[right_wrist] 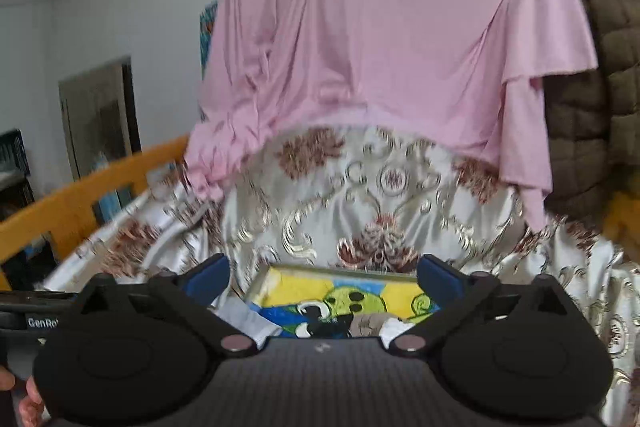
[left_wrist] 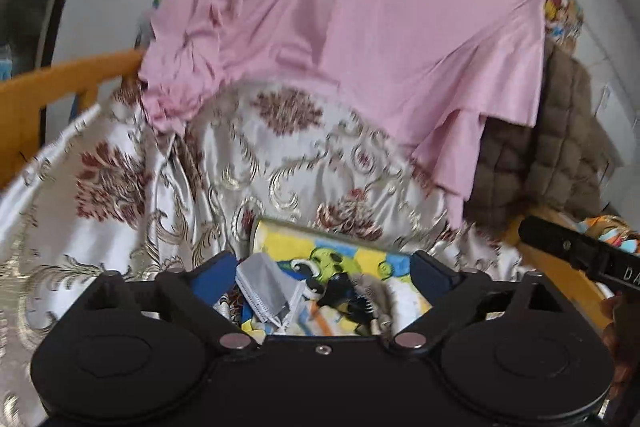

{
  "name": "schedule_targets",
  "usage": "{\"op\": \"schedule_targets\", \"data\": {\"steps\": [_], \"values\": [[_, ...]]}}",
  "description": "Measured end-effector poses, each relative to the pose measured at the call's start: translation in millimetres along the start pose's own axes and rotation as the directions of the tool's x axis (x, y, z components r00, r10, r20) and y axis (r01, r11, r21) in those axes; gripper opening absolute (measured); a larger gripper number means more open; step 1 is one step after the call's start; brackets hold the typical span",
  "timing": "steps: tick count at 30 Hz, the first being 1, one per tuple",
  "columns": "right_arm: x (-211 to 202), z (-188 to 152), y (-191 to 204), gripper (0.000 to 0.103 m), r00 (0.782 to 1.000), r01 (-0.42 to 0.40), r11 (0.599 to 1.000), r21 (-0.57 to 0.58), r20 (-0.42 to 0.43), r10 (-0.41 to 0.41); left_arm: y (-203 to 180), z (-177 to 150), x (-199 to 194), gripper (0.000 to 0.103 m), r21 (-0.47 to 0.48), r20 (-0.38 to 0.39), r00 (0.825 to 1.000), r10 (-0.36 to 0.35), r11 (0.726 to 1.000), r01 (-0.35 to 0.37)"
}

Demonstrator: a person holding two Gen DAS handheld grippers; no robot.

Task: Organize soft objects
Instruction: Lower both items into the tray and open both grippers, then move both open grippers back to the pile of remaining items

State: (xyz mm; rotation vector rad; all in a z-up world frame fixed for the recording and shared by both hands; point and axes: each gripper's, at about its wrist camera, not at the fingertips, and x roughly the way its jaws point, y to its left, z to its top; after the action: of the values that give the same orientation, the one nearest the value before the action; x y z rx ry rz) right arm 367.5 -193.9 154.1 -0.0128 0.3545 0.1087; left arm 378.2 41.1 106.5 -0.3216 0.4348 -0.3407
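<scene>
Two grippers held wide apart, nothing grasped, over a heap of fabrics.

The left gripper (left_wrist: 322, 273) and right gripper (right_wrist: 324, 277) are both seen released, with a cartoon-print cloth (left_wrist: 340, 251) and a grey face mask (left_wrist: 266, 285) lying directly below and between the fingers. Just ahead, the floral satin cloth (left_wrist: 280, 155) is spread crosswise; above it hangs the pink sheet (left_wrist: 360, 39). Neither gripper is judged clearly nearer, though the mask sits toward the left gripper's left finger.

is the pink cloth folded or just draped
Draped, not folded: the pink cloth hangs loosely over the pile, with gathered wrinkles at its left and its lower edge overlapping the floral satin fabric.
</scene>
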Motion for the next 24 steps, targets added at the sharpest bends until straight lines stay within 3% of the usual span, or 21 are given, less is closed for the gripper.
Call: {"op": "schedule_targets", "data": {"steps": [12, 24], "values": [[-129, -19, 15, 0.103, 0.988, 0.042, 0.999, 0.022, 0.149, -0.045, -41, -38, -121, 0.102, 0.099, 0.146, 0.988, -0.056, 0.994, 0.042], [-212, -69, 25, 0.103, 0.976, 0.118, 0.992, -0.038, 0.188, -0.109, -68, -108, -188, 0.102, 0.159, 0.171, 0.979, -0.111, 0.984, 0.084]]}}
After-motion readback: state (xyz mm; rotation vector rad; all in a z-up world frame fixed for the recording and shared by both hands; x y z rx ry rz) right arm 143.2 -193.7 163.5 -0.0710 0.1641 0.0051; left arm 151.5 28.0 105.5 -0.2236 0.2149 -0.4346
